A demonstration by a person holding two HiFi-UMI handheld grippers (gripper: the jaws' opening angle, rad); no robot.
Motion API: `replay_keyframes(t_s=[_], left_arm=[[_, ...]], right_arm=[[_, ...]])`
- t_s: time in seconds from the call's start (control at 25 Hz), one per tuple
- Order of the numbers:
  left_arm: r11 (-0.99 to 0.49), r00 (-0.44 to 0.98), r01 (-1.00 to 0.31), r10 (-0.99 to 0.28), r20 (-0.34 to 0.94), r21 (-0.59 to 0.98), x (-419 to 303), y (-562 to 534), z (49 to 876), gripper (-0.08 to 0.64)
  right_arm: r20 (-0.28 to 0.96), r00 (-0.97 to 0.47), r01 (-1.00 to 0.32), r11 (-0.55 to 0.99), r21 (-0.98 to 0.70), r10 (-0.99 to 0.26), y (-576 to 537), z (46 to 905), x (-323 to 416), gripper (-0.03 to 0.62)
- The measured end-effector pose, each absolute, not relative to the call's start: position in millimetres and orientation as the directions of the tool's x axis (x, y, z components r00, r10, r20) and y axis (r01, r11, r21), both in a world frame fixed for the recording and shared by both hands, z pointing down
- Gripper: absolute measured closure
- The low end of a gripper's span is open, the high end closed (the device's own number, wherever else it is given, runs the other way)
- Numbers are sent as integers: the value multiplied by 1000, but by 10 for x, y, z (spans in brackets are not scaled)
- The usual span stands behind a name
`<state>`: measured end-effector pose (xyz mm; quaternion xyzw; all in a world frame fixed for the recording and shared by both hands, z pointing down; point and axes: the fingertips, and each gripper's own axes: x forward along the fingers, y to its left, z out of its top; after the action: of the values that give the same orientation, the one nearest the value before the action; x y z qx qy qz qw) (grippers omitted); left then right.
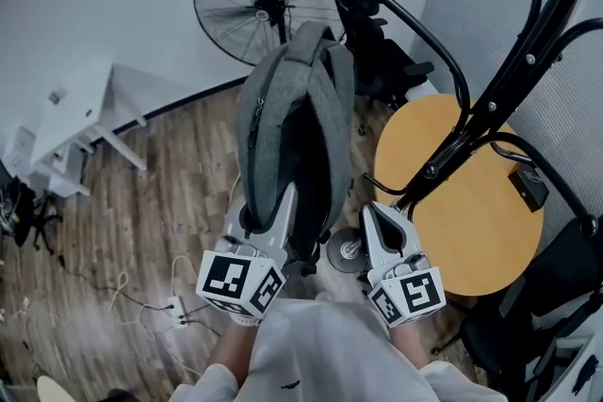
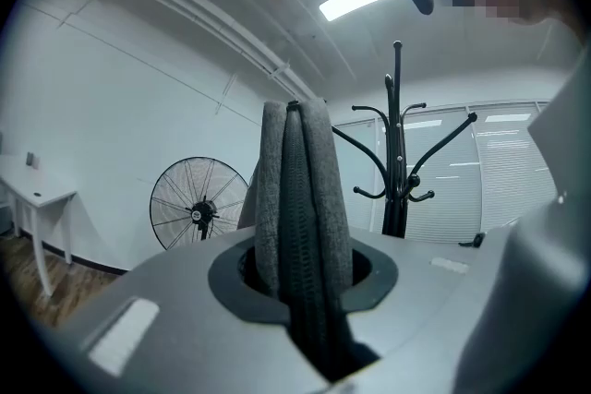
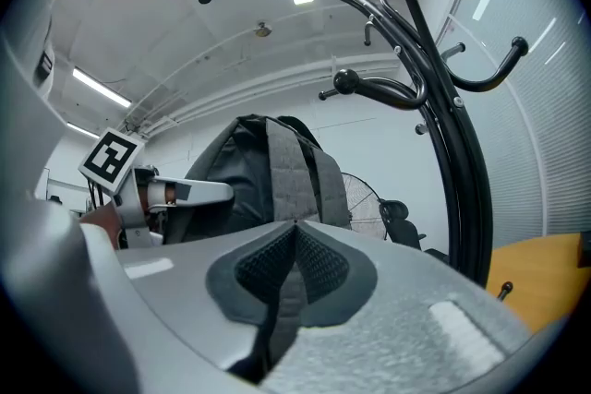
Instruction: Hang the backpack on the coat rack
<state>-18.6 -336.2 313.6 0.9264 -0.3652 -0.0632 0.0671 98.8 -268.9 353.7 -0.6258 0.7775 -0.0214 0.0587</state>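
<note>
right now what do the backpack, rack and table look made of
Backpack: grey woven fabric, matte, heathered weave visible. Rack: likely black-painted metal tube, slight sheen, bolted joints. Table: wood or wood-look laminate, smooth yellow-tan top; can't tell which.

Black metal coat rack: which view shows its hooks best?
Left gripper view: the black metal coat rack shows its pole and curved hooks, unobstructed. Right gripper view crops it close, a few hooks only. Head view sees its arms from above, foreshortened.

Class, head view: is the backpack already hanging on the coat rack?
No, the left tool holds the backpack up, on no hook of the coat rack.
</note>
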Motion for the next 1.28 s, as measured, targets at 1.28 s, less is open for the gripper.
replay_keyframes(t_s=[1.28], left_arm=[[-818,812,-575,-570,-130,-1,485,-3546,2610,457]], right_arm=[[-55,-135,-981,141,-133,-989,-2555,3574,1370,591]])
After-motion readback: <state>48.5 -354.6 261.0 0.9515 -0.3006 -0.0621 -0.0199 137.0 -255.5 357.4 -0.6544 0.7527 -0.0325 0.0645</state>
